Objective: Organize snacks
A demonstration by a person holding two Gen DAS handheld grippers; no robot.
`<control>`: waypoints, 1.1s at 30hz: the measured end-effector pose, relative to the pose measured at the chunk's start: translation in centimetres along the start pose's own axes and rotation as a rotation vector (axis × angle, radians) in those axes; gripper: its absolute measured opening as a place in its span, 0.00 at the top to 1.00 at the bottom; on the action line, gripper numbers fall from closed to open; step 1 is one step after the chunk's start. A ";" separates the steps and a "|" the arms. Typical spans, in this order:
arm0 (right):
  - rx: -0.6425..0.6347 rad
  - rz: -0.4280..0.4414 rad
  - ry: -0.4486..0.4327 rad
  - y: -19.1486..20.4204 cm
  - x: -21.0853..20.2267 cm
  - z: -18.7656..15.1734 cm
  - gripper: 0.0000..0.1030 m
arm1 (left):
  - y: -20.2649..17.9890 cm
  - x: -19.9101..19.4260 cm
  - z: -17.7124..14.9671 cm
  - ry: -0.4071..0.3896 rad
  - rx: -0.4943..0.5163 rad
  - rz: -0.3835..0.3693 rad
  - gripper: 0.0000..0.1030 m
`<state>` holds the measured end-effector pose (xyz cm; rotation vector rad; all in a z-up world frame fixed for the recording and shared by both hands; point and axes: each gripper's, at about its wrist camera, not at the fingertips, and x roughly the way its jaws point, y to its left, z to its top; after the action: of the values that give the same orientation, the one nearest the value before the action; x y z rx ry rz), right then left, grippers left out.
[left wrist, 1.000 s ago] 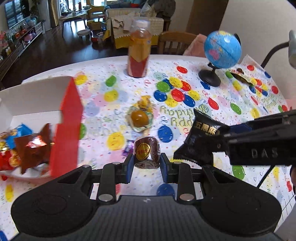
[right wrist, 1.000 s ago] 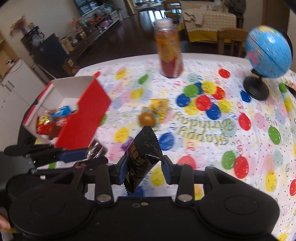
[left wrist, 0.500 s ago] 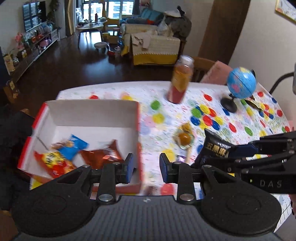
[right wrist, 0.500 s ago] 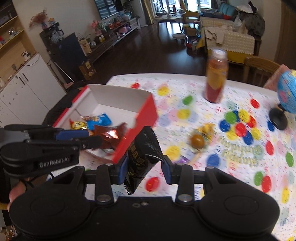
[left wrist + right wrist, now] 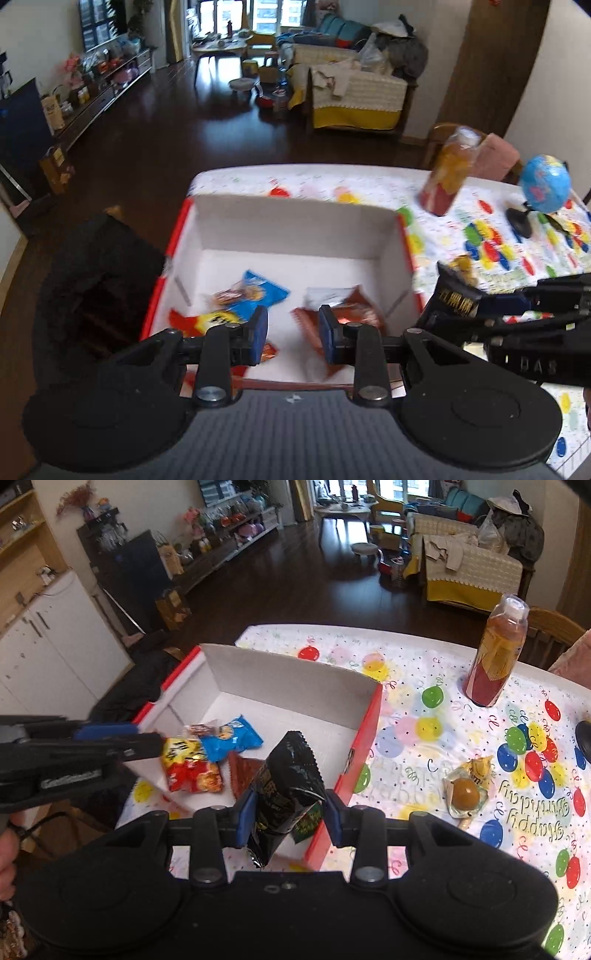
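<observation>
Snacks: the black packet (image 5: 284, 786), clamped between the right gripper (image 5: 288, 814) pads, now hangs lower centre of frame over the near red wall of the box (image 5: 364, 734), having come across from the open tablecloth. Left gripper (image 5: 291, 334), a second ago holding a round brown snack, now stands apart and empty above the box interior. Judgement: one delivery done, next imminent

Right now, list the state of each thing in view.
Left gripper, open, empty, above the box.
Right gripper, shut on black packet.
Black packet, gripped, not yet in box.
Box, open, packets inside.
Bottle, upright, capped.
Egg snack, wrapped, lying outside box.
</observation>
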<state>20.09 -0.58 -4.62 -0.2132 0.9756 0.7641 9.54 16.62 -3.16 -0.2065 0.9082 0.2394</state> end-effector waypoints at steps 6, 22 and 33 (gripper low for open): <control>0.005 -0.049 0.007 0.2 2.8 1.8 0.64 | -0.2 -0.1 -2.5 -0.021 0.051 -0.016 0.72; -0.124 -0.065 0.096 -1.2 7.9 2.8 0.57 | -10.9 0.8 -7.6 -0.037 0.188 -0.177 0.72; -0.155 0.033 0.052 -6.4 3.0 0.0 0.27 | -16.3 2.2 -9.2 0.026 0.130 -0.214 0.68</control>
<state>25.32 -3.72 -8.10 -0.3539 0.9719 0.8689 8.67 -1.19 -9.23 -0.1848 0.9168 -0.0206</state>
